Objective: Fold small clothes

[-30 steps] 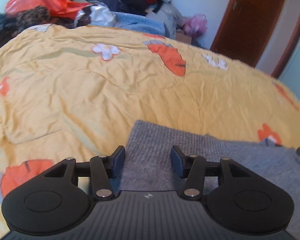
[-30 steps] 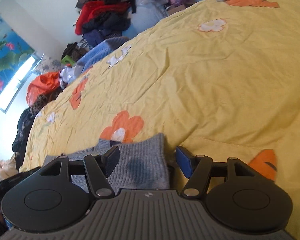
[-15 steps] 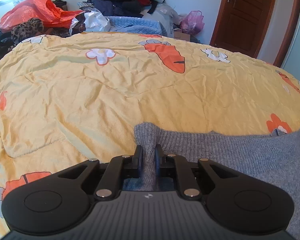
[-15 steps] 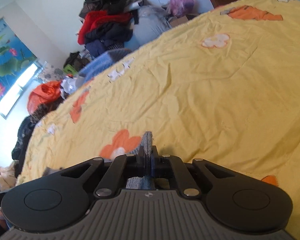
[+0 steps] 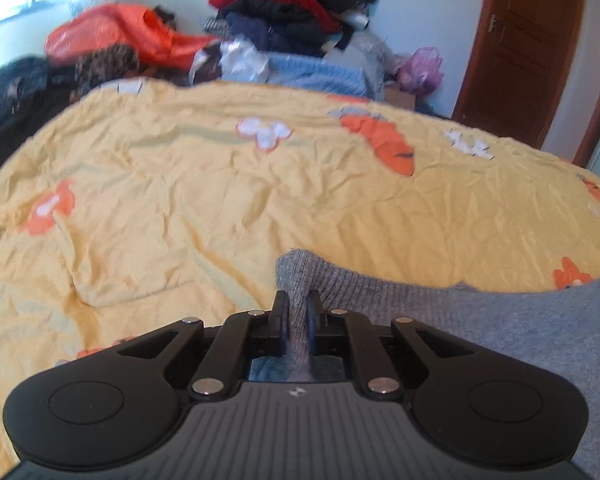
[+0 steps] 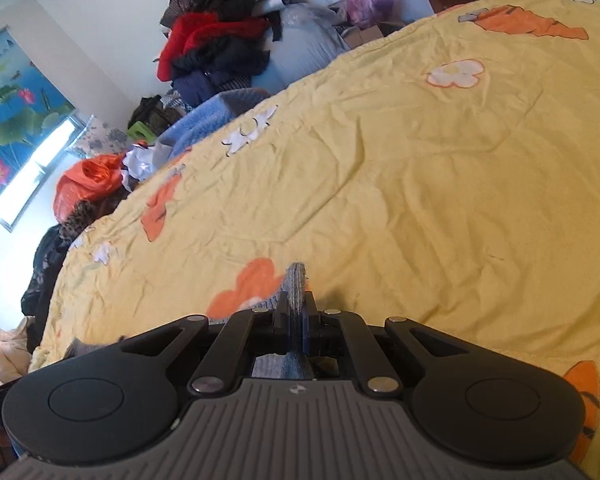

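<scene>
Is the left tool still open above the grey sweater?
No, the left tool is shut on a bunched-up fold of the grey sweater, which is pinched between its fingers on the yellow bedspread.

A wrinkled yellow quilt with orange and white flower prints (image 5: 228,200) (image 6: 440,184) is covering the bed. A grey ribbed knit garment (image 5: 480,320) (image 6: 296,280) is lying directly on the quilt's near edge.

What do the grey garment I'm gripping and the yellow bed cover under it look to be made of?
Grey garment: looks like soft knitted wool or acrylic, matte, with visible ribbing at its edge. Yellow flower-printed bed cover: probably thin woven cotton, matte, with fine creases all over.
</scene>
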A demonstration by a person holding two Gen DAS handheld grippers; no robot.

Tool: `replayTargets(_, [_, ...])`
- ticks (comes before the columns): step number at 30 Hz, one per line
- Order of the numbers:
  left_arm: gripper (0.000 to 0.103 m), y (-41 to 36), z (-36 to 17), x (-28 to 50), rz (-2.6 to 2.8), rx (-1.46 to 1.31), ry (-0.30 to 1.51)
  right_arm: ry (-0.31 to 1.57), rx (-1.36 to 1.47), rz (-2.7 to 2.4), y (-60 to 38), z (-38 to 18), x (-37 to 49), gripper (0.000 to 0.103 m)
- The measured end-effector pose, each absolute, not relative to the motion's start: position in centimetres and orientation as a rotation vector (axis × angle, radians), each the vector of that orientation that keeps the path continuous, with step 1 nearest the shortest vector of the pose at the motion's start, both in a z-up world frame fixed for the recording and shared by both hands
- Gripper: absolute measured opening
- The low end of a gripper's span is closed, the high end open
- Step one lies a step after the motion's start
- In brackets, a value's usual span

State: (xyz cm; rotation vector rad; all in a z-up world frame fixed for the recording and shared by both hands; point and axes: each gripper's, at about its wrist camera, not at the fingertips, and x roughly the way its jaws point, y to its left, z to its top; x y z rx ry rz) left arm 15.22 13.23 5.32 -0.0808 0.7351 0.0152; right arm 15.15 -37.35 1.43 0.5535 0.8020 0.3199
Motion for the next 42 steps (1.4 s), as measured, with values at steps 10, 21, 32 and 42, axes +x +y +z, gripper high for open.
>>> replayTargets(10, [0.013,14.1,5.4,12.0,-0.033,-0.063,0.72,0.815,0.619,0.313,-37.6,1.1,13.1,0.067])
replayTargets(21, [0.014,15.3,3.8,0.9,-0.075,-0.132,0.798,0.802,0.485,0.36,-38.4,2.1,1.7,0.068])
replayTargets(32, [0.002,15.9,5.8,-1.1,-0.023,-0.069,0.784,0.843,0.487,0.376,-37.0,1.3,1.2,0.068])
replayTargets(42, [0.013,19.5,4.6,-6.3,-0.071,-0.39,0.823,0.797,0.561,0.355,-39.3,2.5,-1.6,0.069])
